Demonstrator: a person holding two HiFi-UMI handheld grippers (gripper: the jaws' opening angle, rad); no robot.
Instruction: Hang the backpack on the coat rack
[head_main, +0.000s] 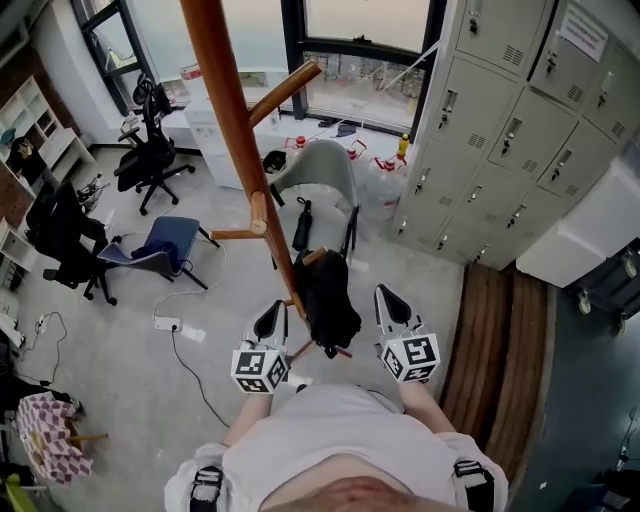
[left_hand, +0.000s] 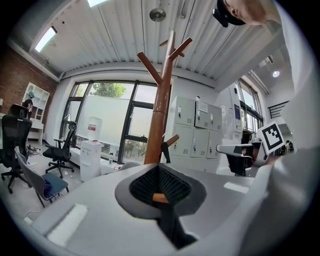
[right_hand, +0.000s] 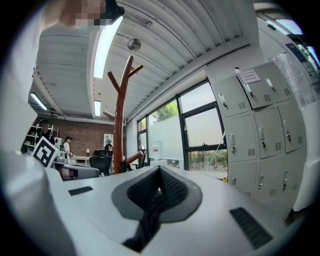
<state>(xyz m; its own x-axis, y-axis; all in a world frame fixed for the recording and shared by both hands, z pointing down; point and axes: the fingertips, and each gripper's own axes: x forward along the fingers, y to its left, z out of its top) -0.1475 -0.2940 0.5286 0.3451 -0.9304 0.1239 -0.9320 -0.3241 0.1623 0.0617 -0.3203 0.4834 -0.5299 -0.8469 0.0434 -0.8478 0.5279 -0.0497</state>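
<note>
Closest to you is your white shirt, at the bottom of the head view. Just past it are your two claws, each with a cube of black and white squares. The squares are patterns, not words.

Your left gripper has its jaws pressed together with nothing between them. Your right gripper is the same, jaws together and empty.

A sheet of paper is stuck on a top door of the grey lockers. Its writing is too small to read. A white box by the window has a red label, also too small to read.

You have lots of open grey floor on your left, with only a white plug strip and its cord lying there. On your right the lockers are near, and a strip of brown wood floor runs along them. A grey chair stands just behind the coat rack. A blue chair is off to the left, well apart from you.

Between your two claws hangs the backpack. It is small and all black. It hangs from a low peg, right against the brown wood pole. Neither claw seems to touch it.
</note>
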